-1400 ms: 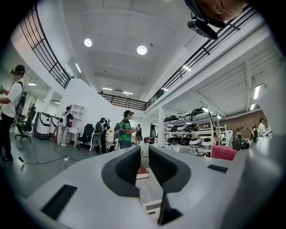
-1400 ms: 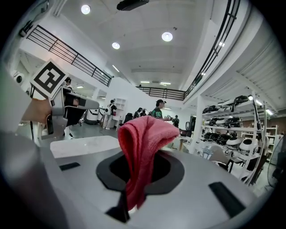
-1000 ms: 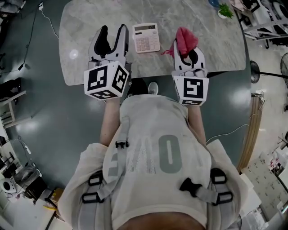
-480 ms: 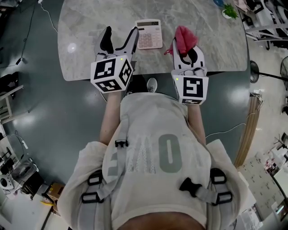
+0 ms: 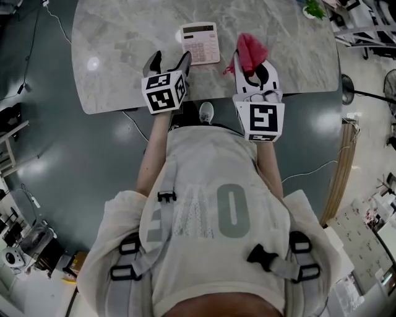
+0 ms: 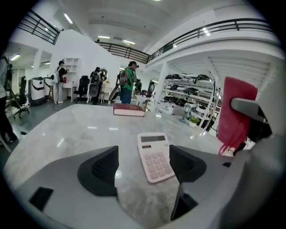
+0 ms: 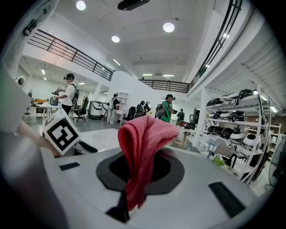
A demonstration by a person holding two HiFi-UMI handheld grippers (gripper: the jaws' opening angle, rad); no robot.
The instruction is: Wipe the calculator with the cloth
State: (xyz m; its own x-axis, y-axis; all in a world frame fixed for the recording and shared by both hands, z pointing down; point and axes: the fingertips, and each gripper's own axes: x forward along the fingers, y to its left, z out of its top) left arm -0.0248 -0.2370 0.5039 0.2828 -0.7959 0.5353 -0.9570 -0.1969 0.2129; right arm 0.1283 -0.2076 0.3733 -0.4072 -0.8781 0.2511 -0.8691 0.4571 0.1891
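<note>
A pale pink calculator lies flat on the marble table, near its front edge. My left gripper hangs low over the table just short of the calculator's near left corner. Its jaws have just been opening and now stand wide with nothing gripped. In the left gripper view the calculator shows on the table ahead between the two black pads. My right gripper is shut on a red cloth, right of the calculator. The cloth sticks up folded from the jaws.
A dark red book lies at the table's far side. A small green plant stands at the far right corner. Several people and shelves fill the hall beyond. The person's shoe shows below the table edge.
My left gripper has dropped toward the table and tipped downward, and its jaws have spread wider. The right gripper with the cloth has hardly moved.
</note>
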